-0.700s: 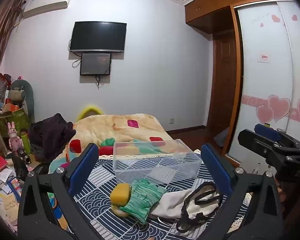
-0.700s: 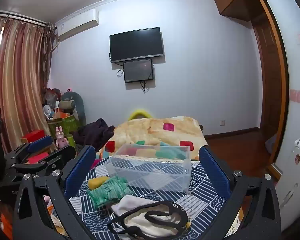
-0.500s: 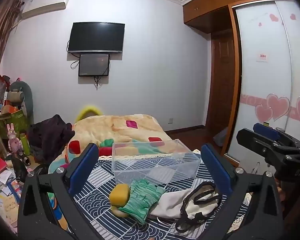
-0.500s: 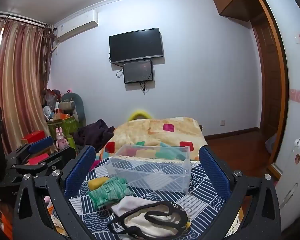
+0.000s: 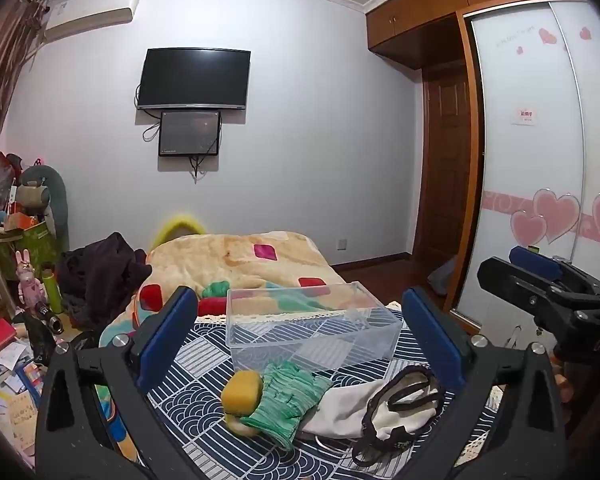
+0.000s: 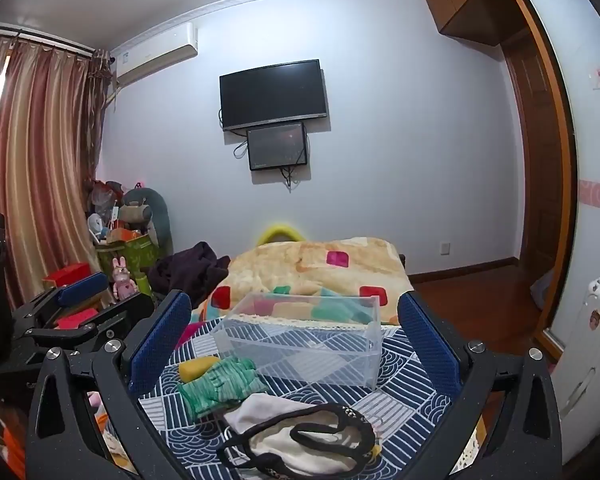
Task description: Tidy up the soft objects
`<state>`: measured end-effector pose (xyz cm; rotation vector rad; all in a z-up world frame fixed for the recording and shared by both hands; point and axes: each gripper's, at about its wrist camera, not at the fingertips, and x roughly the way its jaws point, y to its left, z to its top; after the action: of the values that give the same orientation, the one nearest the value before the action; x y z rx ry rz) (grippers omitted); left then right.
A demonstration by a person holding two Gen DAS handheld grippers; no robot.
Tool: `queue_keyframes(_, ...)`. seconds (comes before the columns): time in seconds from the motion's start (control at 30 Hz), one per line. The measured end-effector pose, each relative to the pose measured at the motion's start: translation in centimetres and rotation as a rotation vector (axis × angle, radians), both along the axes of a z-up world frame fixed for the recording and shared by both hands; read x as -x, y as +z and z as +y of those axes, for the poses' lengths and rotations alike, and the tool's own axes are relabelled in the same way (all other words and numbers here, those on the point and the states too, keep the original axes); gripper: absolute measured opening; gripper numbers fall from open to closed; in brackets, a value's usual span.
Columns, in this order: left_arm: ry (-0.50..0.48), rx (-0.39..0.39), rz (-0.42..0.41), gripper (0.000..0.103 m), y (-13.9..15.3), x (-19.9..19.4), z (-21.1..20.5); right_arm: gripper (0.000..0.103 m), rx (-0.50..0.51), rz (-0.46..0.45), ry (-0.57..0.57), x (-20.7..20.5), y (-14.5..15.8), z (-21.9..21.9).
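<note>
A clear plastic box (image 5: pixel 312 326) (image 6: pixel 304 340) stands empty on a blue patterned cloth (image 5: pixel 204 360). In front of it lie a yellow sponge (image 5: pixel 242 390) (image 6: pixel 196 368), a green knit glove (image 5: pixel 288 400) (image 6: pixel 220 384) and a white cloth item with black trim (image 5: pixel 392 404) (image 6: pixel 300 440). My left gripper (image 5: pixel 300 340) is open and empty, held above and before the pile. My right gripper (image 6: pixel 296 340) is open and empty, held the same way. The right gripper also shows at the right edge of the left wrist view (image 5: pixel 548 292); the left gripper shows at the left of the right wrist view (image 6: pixel 72 312).
A bed with an orange patterned blanket (image 5: pixel 240 260) lies behind the box, dark clothes (image 5: pixel 100 276) beside it. Toys, boxes and papers (image 5: pixel 16 280) crowd the left side. A wardrobe with heart stickers (image 5: pixel 540 200) stands at the right.
Both grippers have barely moved; the view has shifted very slightly. Nothing was taken hold of or let go.
</note>
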<state>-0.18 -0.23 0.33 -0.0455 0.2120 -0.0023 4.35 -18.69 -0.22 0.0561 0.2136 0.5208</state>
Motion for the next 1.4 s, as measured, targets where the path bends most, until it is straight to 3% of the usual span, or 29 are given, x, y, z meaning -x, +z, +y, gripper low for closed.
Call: queue_keyframes(1.4,-0.01,0.016,-0.005,0.103,-0.19,0.21,0.14,0.103,0.005,-0.01,0.003,0.3,0.1,0.18)
